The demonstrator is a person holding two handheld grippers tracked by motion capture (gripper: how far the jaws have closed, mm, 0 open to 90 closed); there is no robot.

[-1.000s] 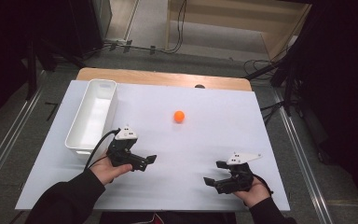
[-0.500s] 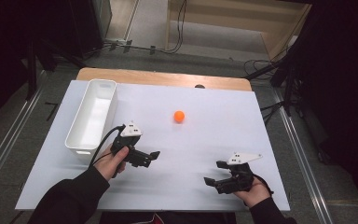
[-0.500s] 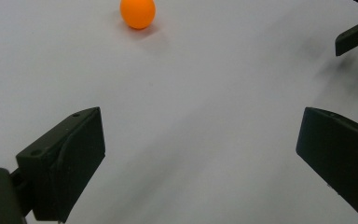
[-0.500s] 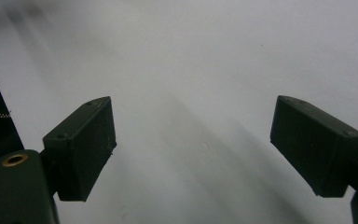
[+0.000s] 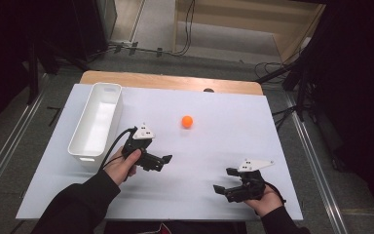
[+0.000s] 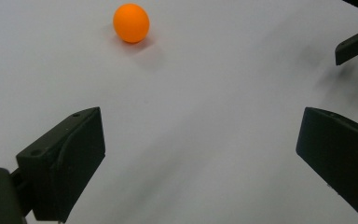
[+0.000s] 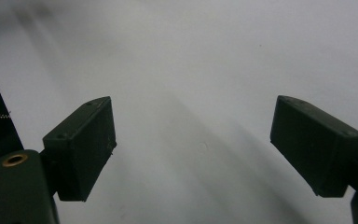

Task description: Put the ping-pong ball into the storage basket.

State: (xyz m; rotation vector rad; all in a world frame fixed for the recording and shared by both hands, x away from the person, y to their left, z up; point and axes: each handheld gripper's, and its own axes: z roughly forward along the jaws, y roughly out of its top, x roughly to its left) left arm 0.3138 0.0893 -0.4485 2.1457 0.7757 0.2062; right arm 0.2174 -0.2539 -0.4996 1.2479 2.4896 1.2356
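Ball: small round orange ball (image 5: 187,121), smooth and table-tennis-like, sits loose on the white worktop (image 5: 233,122) near its middle, touching nothing. In the left gripper view it lies up and to the left of the jaw line (image 6: 131,23), not between the jaws.

Left claw: (image 5: 164,159) held low over the worktop just right of the bin, jaws spread wide and released, nothing between them.

Change: over the last second the left claw has moved up the worktop from near the person's edge toward the ball and turned to point right-forward. The ball has not moved.

Right claw: (image 5: 224,181) parked near the person's edge at lower right, jaws apart and holding nothing. Position is the same as a second ago. Its tip shows at the upper right of the left gripper view (image 6: 356,44).

Bin: long white rectangular plastic bin (image 5: 96,122) along the left side of the worktop, with no contents visible, well apart from the ball.

Step in hand (judgement): the left claw is approaching the ball for a pick, and the bin is the likely destination.

Meaning for task: the reach has begun but no grasp yet. The claw needs to swing left to centre the ball between its jaws.

Risk: a round ball may roll away if one jaw touches it first.
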